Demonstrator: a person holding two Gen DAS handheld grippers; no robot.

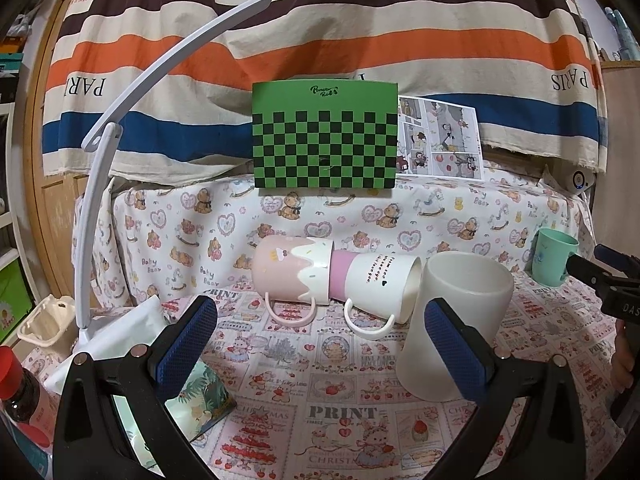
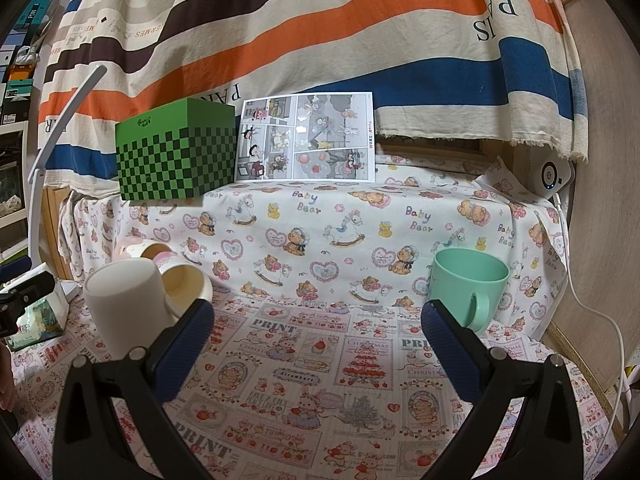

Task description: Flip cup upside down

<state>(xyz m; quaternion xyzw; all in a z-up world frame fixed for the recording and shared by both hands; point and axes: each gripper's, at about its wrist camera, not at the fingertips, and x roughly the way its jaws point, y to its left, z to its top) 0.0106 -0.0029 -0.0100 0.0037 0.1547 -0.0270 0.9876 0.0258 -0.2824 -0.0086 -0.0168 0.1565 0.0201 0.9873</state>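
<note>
A plain white cup (image 1: 456, 320) stands on the printed cloth just ahead of my left gripper's right finger; the right wrist view shows it at the left (image 2: 128, 304) with a flat closed top, so it stands upside down. A mint green mug (image 2: 468, 284) stands upright, mouth up, beyond my right gripper's right finger; it also shows at the far right of the left wrist view (image 1: 554, 256). My left gripper (image 1: 320, 340) is open and empty. My right gripper (image 2: 318, 340) is open and empty.
A pink mug (image 1: 292, 276) and a white-and-pink mug (image 1: 376, 288) lie on their sides behind the white cup. A green checkered box (image 1: 325, 136) and a comic sheet (image 2: 306, 138) stand on the raised ledge. A white lamp arm (image 1: 120, 128), a packet (image 1: 204, 400) and a bottle (image 1: 18, 392) are at the left.
</note>
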